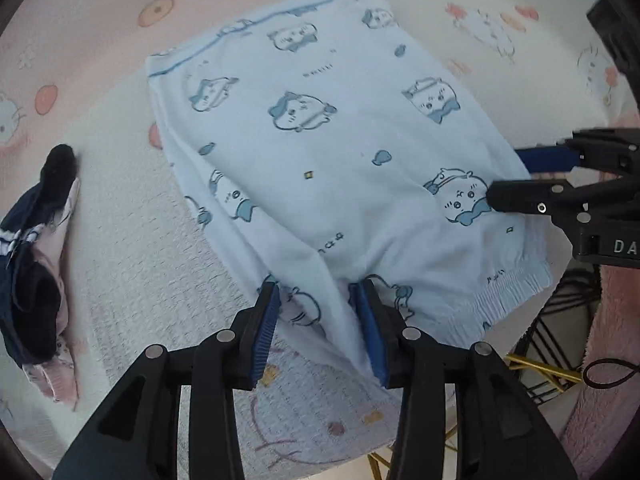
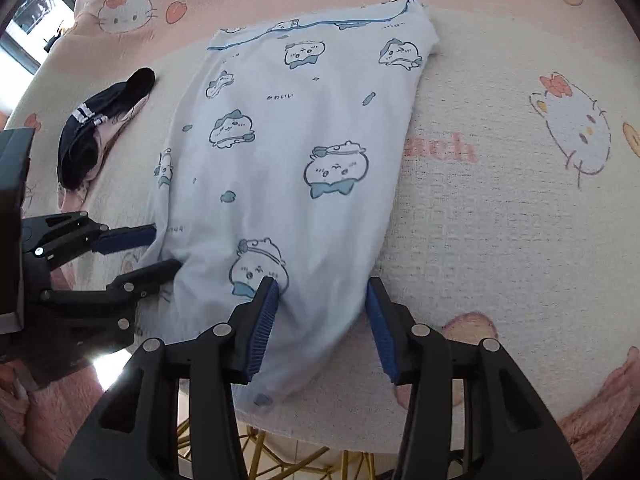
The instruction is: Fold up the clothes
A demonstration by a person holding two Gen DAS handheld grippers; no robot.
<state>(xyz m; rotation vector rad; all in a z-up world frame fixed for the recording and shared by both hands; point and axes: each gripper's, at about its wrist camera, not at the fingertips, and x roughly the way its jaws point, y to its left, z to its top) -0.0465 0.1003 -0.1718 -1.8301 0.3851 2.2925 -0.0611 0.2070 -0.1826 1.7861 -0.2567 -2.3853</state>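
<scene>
A light blue garment (image 1: 340, 152) (image 2: 288, 160) printed with cartoon animals lies flat on a pink and white cartoon blanket (image 1: 140, 240) (image 2: 500, 220). My left gripper (image 1: 316, 286) is open, its blue pads (image 1: 266, 328) straddling a raised fold at the garment's near edge. In the right wrist view, that left gripper (image 2: 166, 249) reaches in from the left at the same edge. My right gripper (image 2: 322, 282) is open too, with the garment's near corner lying between its fingers. From the left wrist view, the right gripper (image 1: 506, 178) enters from the right over the fabric's edge.
A small heap of dark navy and pink clothes (image 1: 36, 280) (image 2: 96, 132) lies left of the garment. The blanket ends just below the grippers, where gold frame legs (image 1: 540, 368) (image 2: 280, 452) show. Pink fluffy fabric (image 1: 608, 340) (image 2: 60, 400) lies beside that edge.
</scene>
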